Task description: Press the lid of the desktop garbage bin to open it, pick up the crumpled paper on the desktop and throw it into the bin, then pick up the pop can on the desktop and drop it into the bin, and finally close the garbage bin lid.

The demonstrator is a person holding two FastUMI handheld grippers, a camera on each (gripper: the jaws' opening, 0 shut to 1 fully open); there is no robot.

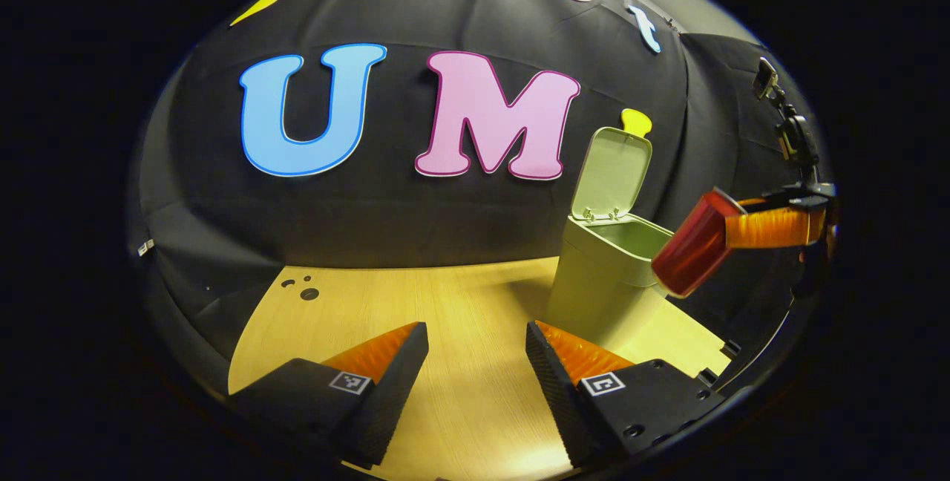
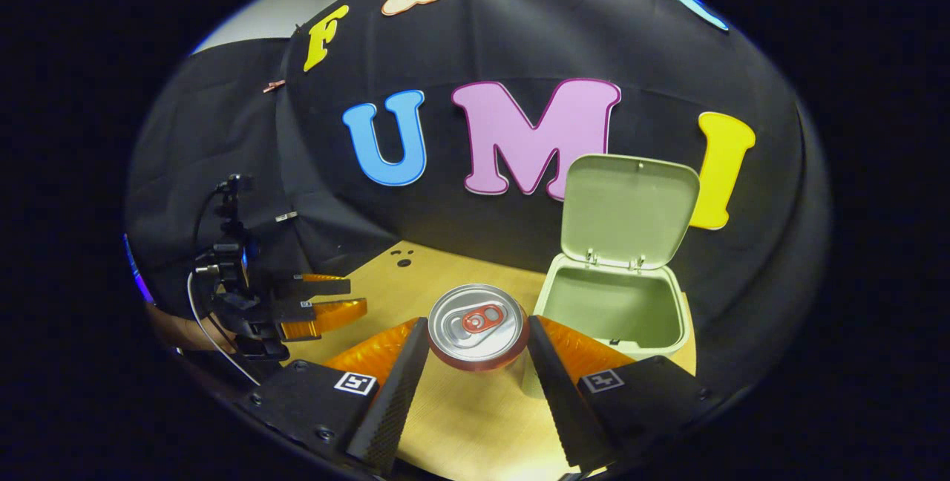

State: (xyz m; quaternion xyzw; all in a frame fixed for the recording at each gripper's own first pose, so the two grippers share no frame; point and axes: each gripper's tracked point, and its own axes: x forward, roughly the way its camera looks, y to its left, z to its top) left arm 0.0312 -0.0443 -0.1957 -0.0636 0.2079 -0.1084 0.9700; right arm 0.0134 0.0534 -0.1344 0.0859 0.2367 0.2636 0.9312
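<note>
The red pop can (image 2: 479, 326) sits between my right gripper's (image 2: 476, 334) fingers, silver top facing the camera, held above the table. In the left gripper view the can (image 1: 694, 243) hangs tilted in the right gripper (image 1: 726, 232), just right of the bin's mouth. The pale green bin (image 1: 605, 280) stands on the wooden table, its lid (image 1: 612, 173) raised upright. In the right gripper view the bin (image 2: 616, 310) gapes just beyond the can, lid (image 2: 631, 210) up. My left gripper (image 1: 476, 332) is open over bare table with nothing in it; it also shows as the left gripper (image 2: 355, 297) off to the left.
The wooden table (image 1: 445, 303) runs back to the black cloth wall and has a few small holes (image 1: 308, 293) near its far left corner. A camera mount (image 1: 787, 125) stands at the right edge of the booth.
</note>
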